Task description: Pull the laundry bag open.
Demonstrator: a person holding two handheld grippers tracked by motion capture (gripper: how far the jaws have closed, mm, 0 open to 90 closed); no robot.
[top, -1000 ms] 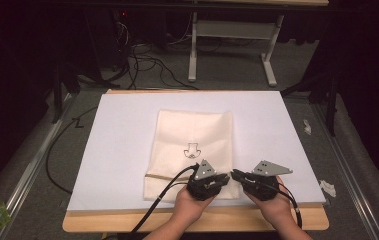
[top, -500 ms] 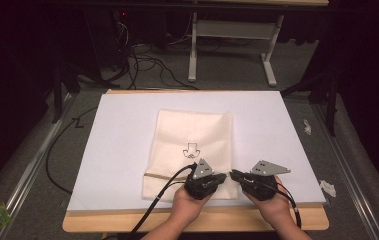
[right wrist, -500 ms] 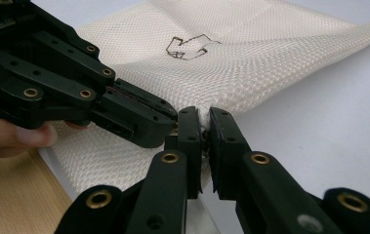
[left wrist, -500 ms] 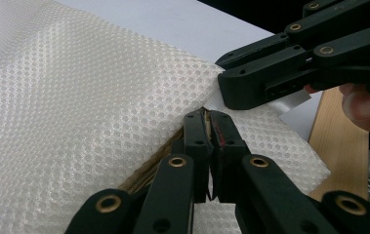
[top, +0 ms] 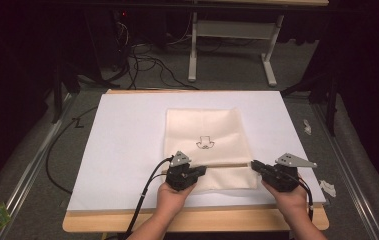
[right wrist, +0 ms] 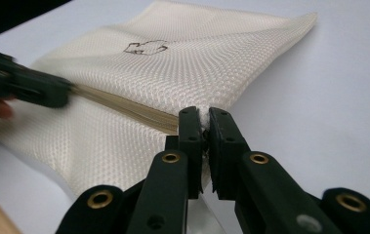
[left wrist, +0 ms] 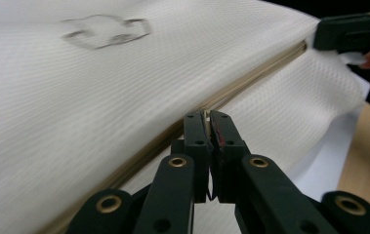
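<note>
A cream mesh bag lies flat on a white sheet at the middle of the table. A tan zipper runs across its near part. The left gripper has its jaws closed on the zipper, left of its middle. The right gripper has its jaws closed on the bag's right edge at the zipper's right end.
</note>
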